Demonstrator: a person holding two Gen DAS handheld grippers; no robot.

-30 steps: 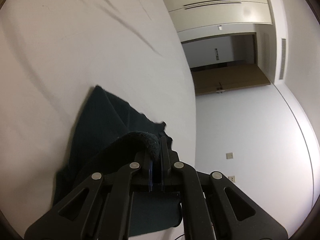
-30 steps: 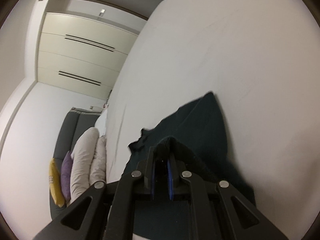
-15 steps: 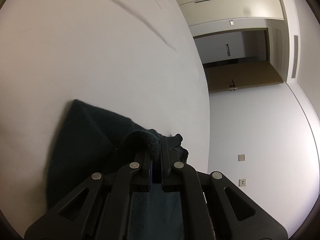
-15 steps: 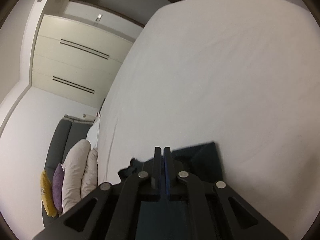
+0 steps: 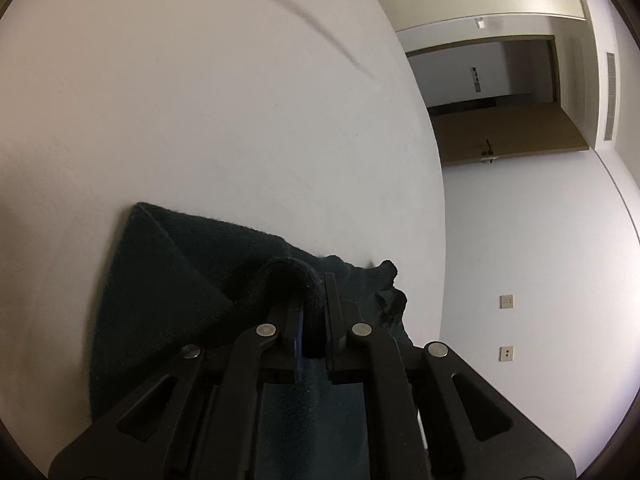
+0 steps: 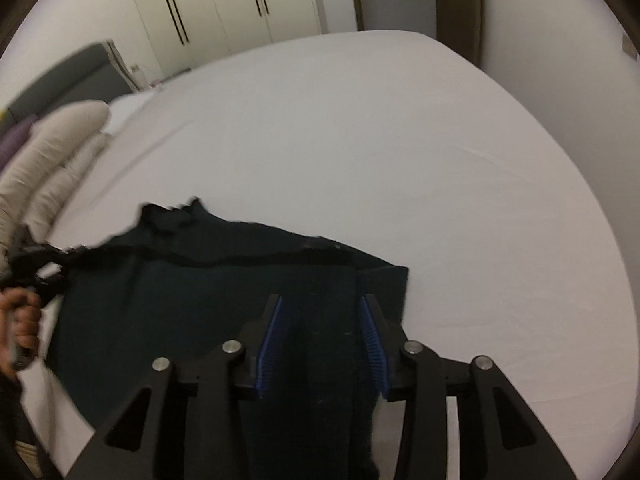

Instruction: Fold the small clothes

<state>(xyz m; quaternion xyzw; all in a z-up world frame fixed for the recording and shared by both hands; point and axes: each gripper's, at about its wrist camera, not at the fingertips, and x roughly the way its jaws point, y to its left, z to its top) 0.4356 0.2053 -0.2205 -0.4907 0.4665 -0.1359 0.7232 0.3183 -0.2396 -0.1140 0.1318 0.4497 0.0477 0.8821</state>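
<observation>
A dark teal knit garment (image 6: 208, 292) lies partly spread on the white bed sheet (image 6: 400, 160). My left gripper (image 5: 314, 312) is shut on a bunched fold of the garment (image 5: 168, 280) and holds that edge up off the sheet; it also shows at the left edge of the right wrist view (image 6: 44, 264), with the hand behind it. My right gripper (image 6: 322, 320) is open above the garment's near right part, blue pads (image 6: 272, 340) apart, nothing between them.
Beige and purple pillows (image 6: 44, 152) lie at the bed's left end by a grey headboard. White wardrobe doors (image 6: 224, 4) stand behind the bed. An open wooden door (image 5: 508, 132) and white wall lie past the bed edge.
My right gripper has let go of the garment and opened, and its view has swung level. My left gripper keeps its hold on the fold.
</observation>
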